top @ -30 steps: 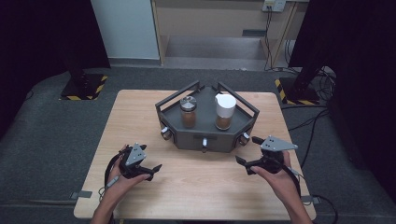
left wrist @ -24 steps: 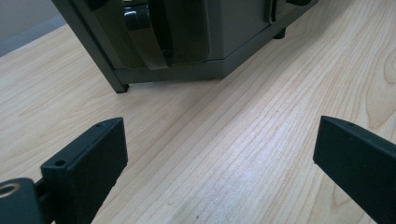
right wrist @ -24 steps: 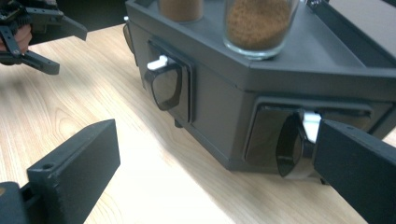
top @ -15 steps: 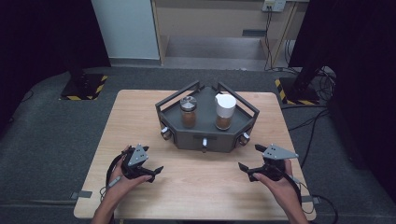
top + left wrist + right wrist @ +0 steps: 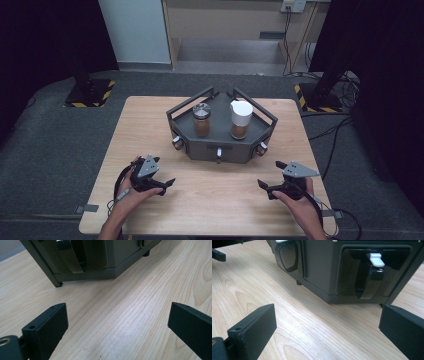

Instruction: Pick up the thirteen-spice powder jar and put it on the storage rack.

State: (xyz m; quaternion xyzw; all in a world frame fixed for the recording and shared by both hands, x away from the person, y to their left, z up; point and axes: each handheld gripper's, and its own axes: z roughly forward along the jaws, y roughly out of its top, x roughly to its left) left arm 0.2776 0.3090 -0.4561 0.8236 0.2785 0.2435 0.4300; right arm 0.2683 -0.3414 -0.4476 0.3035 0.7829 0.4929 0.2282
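Nothing gripped yet — work judged barely begun, if begun at all.

Left gripper (image 5: 161,184) low over the pale wooden table (image 5: 140,125), near its front edge on the left; jaws spread wide in the left gripper view, bare wood grain between them, nothing held. Right gripper (image 5: 265,188) likewise near the front edge on the right; jaws just as wide in the right gripper view, empty. Both well short of the dark grey angular tray-like stand (image 5: 220,145) and apart from it.

Stand at the table's middle, toward the far side, with raised rails around its top. Along the near face: round knobs at the left corner (image 5: 177,143) and right corner (image 5: 262,147), plus a small lever (image 5: 218,154) at the centre. Right gripper view: dark recessed handle with a white tab (image 5: 375,259) on the face straight ahead, a second recess (image 5: 288,255) farther left. Left gripper view: one dark recessed handle (image 5: 71,255) on the stand's side.

Containers, both upright on the stand's top, side by side but not touching:
- clear glass jar with a silver metal lid (image 5: 201,119), left — lid on, brown contents filling roughly the lower half.
- clear jar with a tall white cap (image 5: 240,120), right — cap on, brown contents in the lower part below the cap. What the brown material is, cannot tell.

Still to do, by judgement: everything — approach, grasp of a jar or a handle, whatever follows. No lid off, no jar shifted from the stand.
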